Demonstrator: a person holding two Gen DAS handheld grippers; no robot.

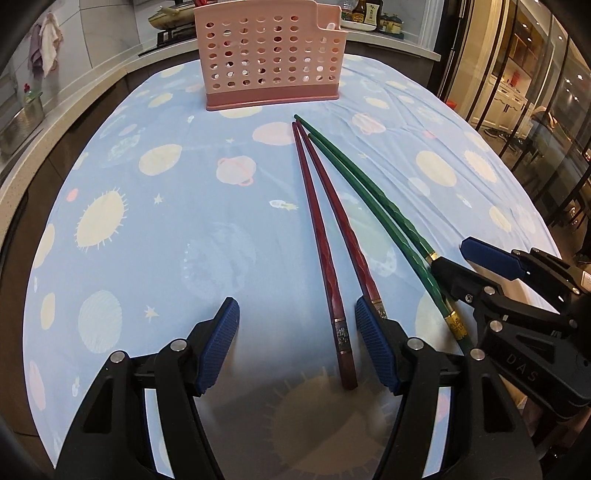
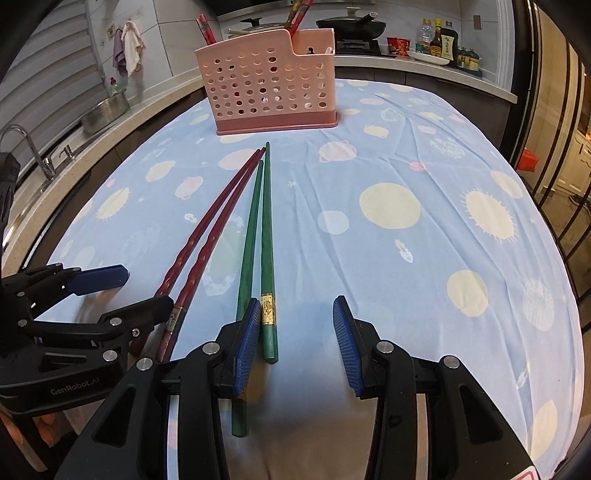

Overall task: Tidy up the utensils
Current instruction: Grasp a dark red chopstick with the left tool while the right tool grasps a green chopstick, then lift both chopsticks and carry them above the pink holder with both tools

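- Pink plastic caddy (image 2: 271, 79) with rows of round holes stands at the far end of the table, on a blue cloth (image 2: 406, 258) printed with planets and suns.
- Red sticks (image 2: 299, 14) poke up out of the caddy; its lower right-hand compartment holds something white that I cannot make out.
- Two red chopsticks (image 1: 325, 236) and two green chopsticks (image 2: 258, 236) lie flat on the cloth, tips toward the caddy, thick ends toward the grippers.
- Left gripper (image 1: 295, 347) has its jaws apart low over the cloth. One red chopstick's end lies between the pads, untouched; the other runs under or against the right-hand pad, and which I cannot tell.
- Right gripper (image 2: 293, 347) also has its jaws apart, gripping nothing. One green chopstick's end lies in the gap just beside the left-hand pad; the other passes under that pad, partly hidden.
- Each gripper shows at the edge of the other's view, close beside it, covering part of the neighbouring pair's ends.
- Behind the table runs a counter (image 2: 424, 66) with a dark pan (image 2: 351, 24), bottles (image 2: 439, 38), a metal pot (image 2: 105, 110) and a tap (image 2: 26, 147); cloths (image 2: 127, 46) hang on the wall.
- Dark rims of the fisheye views cut off the table's corners.
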